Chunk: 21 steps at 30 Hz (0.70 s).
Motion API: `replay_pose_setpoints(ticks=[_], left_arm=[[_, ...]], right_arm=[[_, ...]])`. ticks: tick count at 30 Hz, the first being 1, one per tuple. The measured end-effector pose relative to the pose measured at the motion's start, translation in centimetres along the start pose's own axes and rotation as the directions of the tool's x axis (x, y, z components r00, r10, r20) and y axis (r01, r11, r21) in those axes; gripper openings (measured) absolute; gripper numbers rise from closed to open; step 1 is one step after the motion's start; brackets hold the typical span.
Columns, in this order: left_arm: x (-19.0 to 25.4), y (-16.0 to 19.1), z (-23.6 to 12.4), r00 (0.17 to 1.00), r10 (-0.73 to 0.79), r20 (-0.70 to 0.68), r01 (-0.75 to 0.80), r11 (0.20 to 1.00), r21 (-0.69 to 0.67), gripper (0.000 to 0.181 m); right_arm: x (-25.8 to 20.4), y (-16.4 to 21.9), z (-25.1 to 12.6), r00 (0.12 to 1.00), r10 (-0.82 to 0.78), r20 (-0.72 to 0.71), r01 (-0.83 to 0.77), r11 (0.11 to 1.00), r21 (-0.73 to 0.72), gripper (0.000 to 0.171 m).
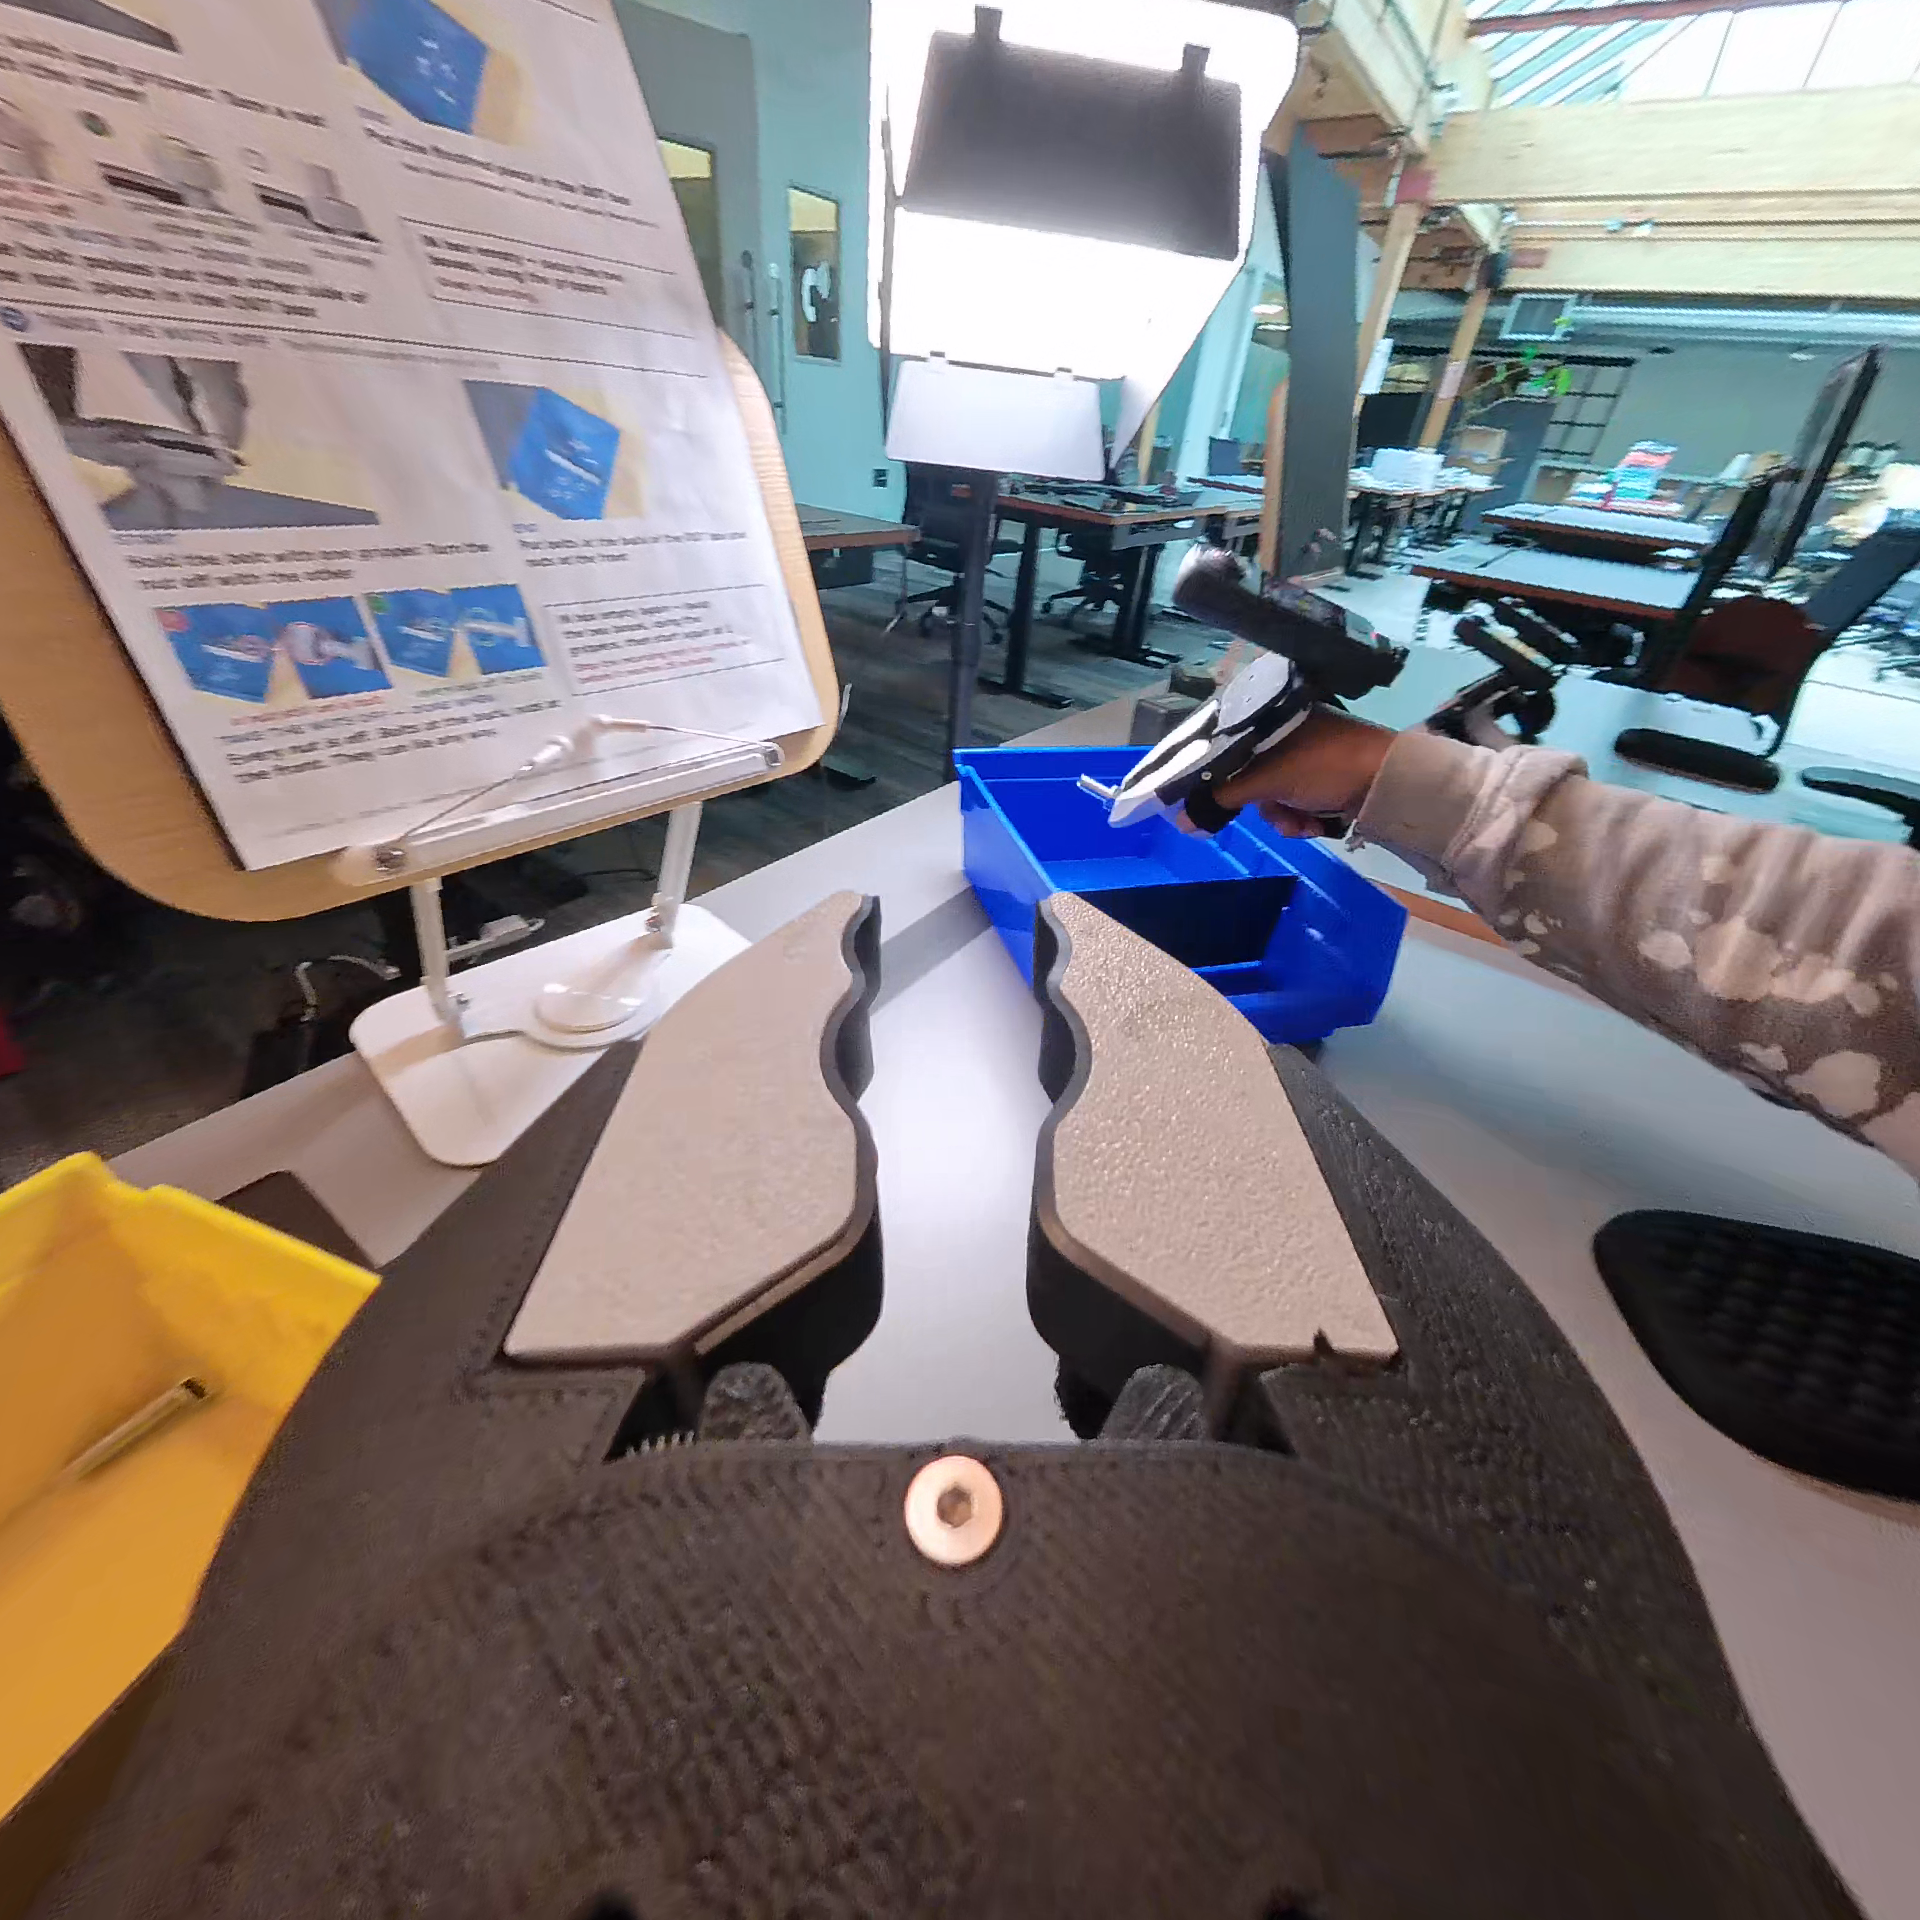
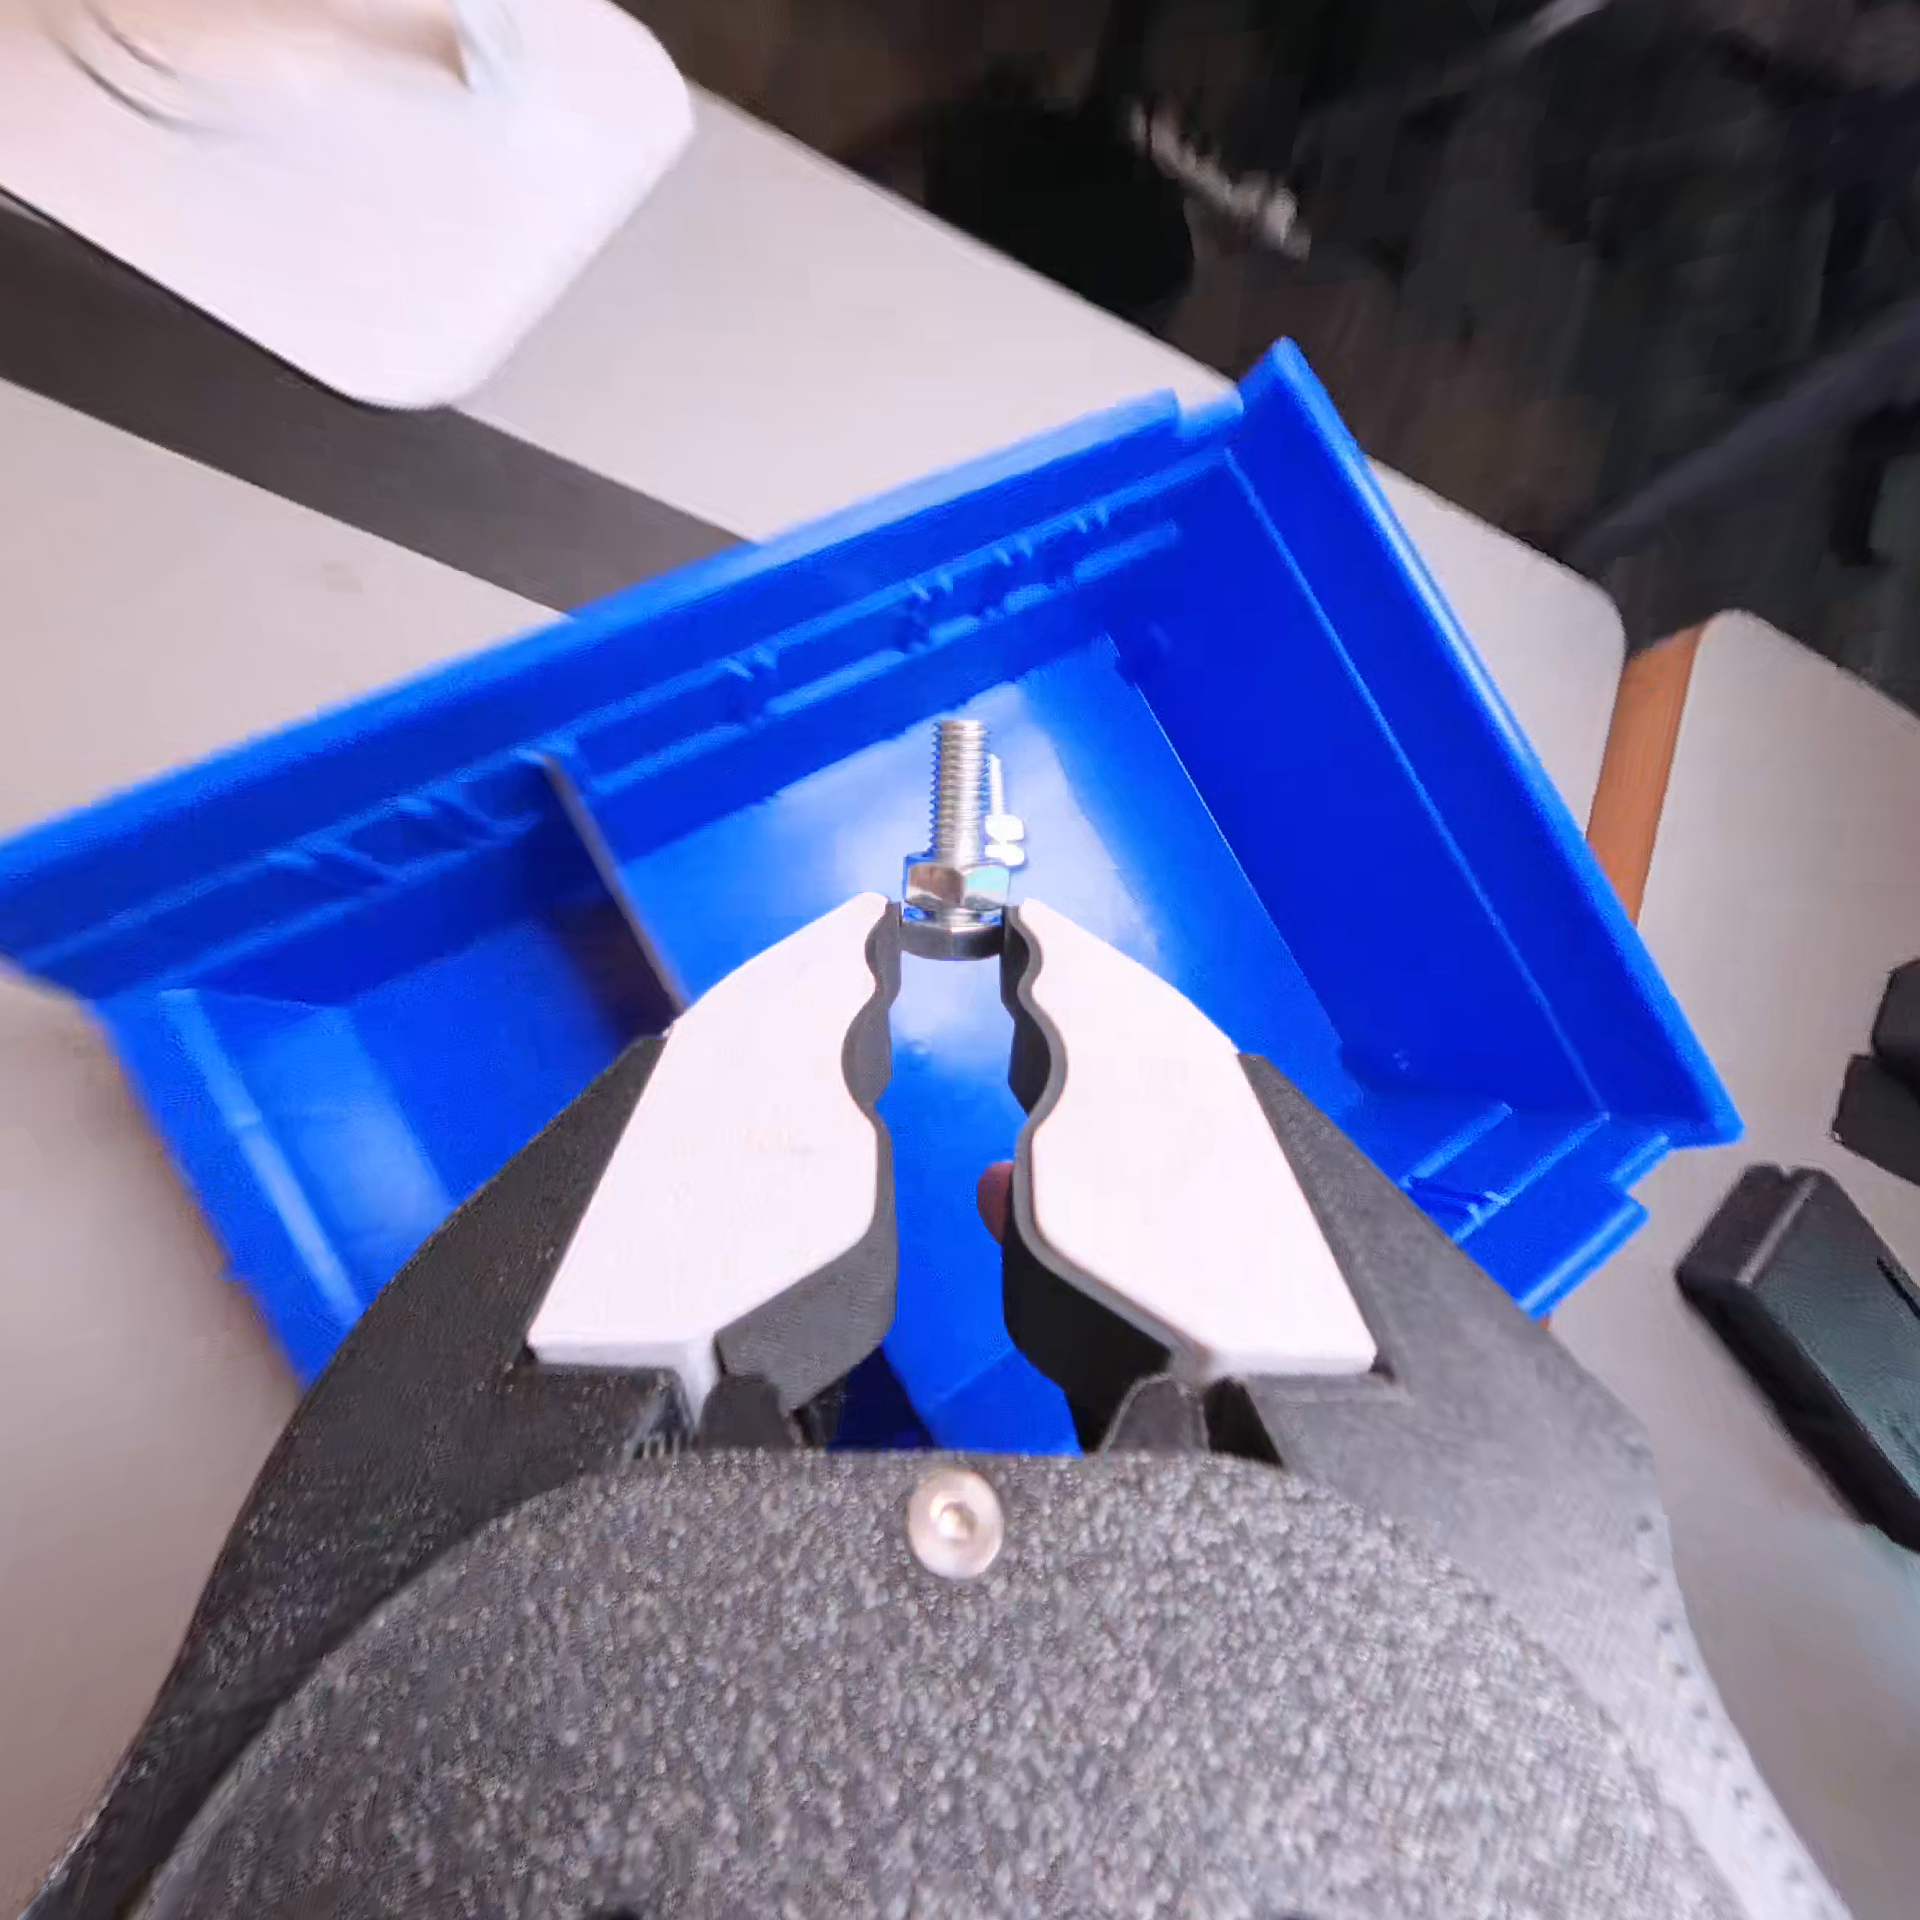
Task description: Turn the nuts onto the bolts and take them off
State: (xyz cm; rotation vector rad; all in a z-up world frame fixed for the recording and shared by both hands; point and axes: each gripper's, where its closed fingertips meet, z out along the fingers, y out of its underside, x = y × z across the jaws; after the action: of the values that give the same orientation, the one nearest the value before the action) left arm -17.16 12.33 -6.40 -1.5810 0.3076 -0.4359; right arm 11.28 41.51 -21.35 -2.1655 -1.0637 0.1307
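My right gripper (image 2: 951,923) is shut on the head of a silver bolt (image 2: 958,790) and holds it above the blue bin (image 2: 1455,831). A hex nut (image 2: 940,883) sits on the bolt close to the head, and the threaded end points away from me. A second small bolt (image 2: 1003,826) lies on the floor of the bin behind it. In the left wrist view my left gripper (image 1: 956,925) is open and empty above the grey table, short of the blue bin (image 1: 1320,966). The right gripper (image 1: 1117,800) shows there over the bin. A bolt (image 1: 135,1434) lies in the yellow bin (image 1: 62,1621).
A document stand with an instruction sheet (image 1: 364,436) stands on a white base (image 1: 488,1070) at the left. A person's sleeve (image 1: 1662,914) reaches in from the right. Black blocks (image 2: 1808,1320) lie right of the blue bin. A black mesh pad (image 1: 1766,1340) sits at the right. The grippers' ends are close to 45 cm from one another.
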Motion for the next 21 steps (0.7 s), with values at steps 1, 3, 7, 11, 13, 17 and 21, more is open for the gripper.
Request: replay_pose_setpoints(ticks=[1, 3, 7, 11, 13, 17, 21], left_arm=[[-0.3, 0.0, -0.2, 1.000, 0.008, 0.018, -0.008, 1.000, -0.004, 0.029], [-1.1, 0.0, -0.7, 0.998, 0.023, 0.051, -0.022, 1.000, -0.011, 0.029], [-2.8, 0.2, -1.4, 0.994, 0.029, 0.104, -0.027, 0.999, -0.023, 0.028], [-4.4, 1.2, -1.2, 0.993, -0.008, 0.121, 0.012, 0.999, -0.036, 0.028], [-4.7, 1.6, -1.0, 0.992, -0.022, 0.121, 0.027, 0.999, -0.044, 0.028], [-4.9, 1.8, -1.0, 0.991, -0.004, 0.131, 0.011, 0.999, -0.052, 0.030], [-5.4, 1.3, -1.7, 0.987, -0.001, 0.160, 0.008, 0.999, -0.041, 0.030]], right_arm=[[1.0, 0.7, 1.4, 1.000, 0.006, -0.016, -0.007, 0.998, -0.063, 0.019], [2.4, 2.0, 3.8, 0.999, 0.020, -0.033, -0.025, 0.984, -0.177, 0.018], [3.8, 3.9, 7.5, 0.999, 0.026, -0.045, -0.039, 0.947, -0.319, 0.018], [4.6, 5.0, 9.6, 0.997, 0.042, -0.062, -0.061, 0.935, -0.349, 0.018], [4.8, 5.2, 9.8, 0.997, 0.052, -0.065, -0.071, 0.939, -0.336, 0.018], [3.9, 2.6, 7.8, 0.998, 0.069, -0.009, -0.069, 0.977, -0.203, 0.023], [0.7, -3.2, 0.8, 0.997, 0.011, 0.074, -0.020, 0.993, 0.118, 0.029]])
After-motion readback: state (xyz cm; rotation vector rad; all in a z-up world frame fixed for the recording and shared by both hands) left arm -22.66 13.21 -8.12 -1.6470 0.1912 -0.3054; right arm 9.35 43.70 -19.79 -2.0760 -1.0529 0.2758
